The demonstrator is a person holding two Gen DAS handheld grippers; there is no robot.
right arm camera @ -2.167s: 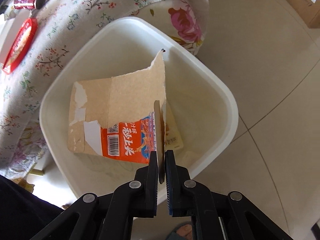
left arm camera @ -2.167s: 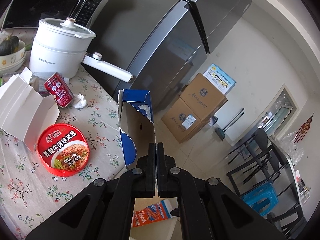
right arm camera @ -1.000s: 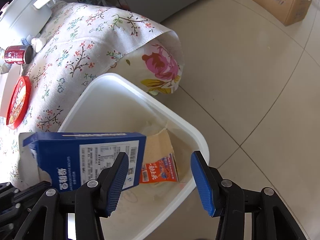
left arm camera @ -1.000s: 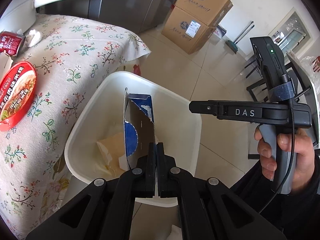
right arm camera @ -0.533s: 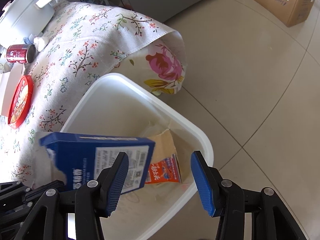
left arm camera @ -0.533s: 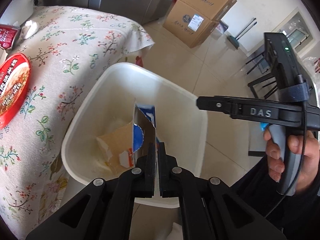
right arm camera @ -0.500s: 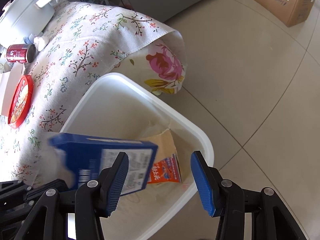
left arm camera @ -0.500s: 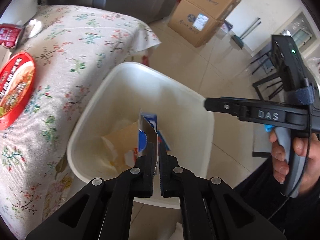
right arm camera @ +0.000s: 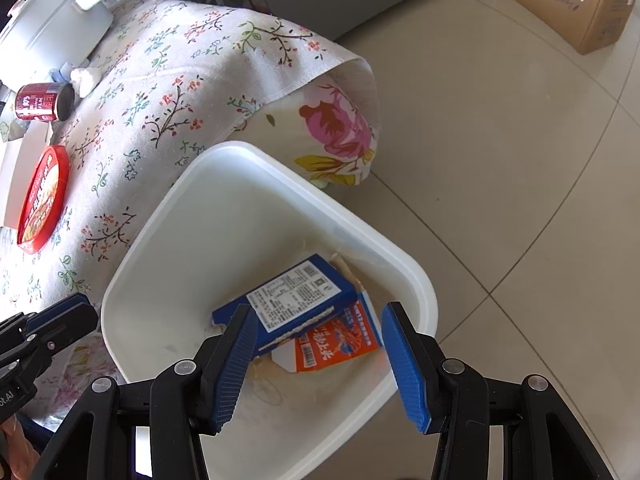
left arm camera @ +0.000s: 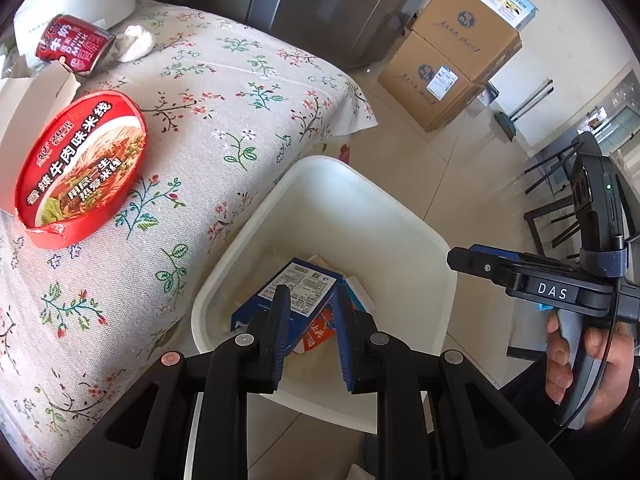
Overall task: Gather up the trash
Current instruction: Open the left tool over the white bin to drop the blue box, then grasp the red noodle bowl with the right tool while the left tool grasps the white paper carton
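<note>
A white trash bin [left arm camera: 328,184] [right arm camera: 248,156] stands on the floor beside the table. A blue carton [left arm camera: 298,286] [right arm camera: 288,304] lies inside it on top of an orange torn carton [left arm camera: 316,332] [right arm camera: 340,340]. My left gripper [left arm camera: 310,300] is open and empty just above the bin. My right gripper [right arm camera: 320,320] is open and empty above the bin's near side; its body also shows in the left wrist view [left arm camera: 552,288]. A red noodle bowl [left arm camera: 76,168] [right arm camera: 42,196] and a red milk can [left arm camera: 72,46] [right arm camera: 42,102] sit on the table.
The table has a floral cloth [left arm camera: 224,92] [right arm camera: 172,68] hanging next to the bin. A crumpled white tissue [left arm camera: 134,42], a white box [left arm camera: 28,100] and a white cooker [right arm camera: 52,12] are on it. Cardboard boxes [left arm camera: 452,52] and a grey fridge [left arm camera: 340,4] stand behind.
My left gripper opened and let go of the blue carton, which dropped into the bin onto the orange carton. The right gripper stayed open over the bin.
</note>
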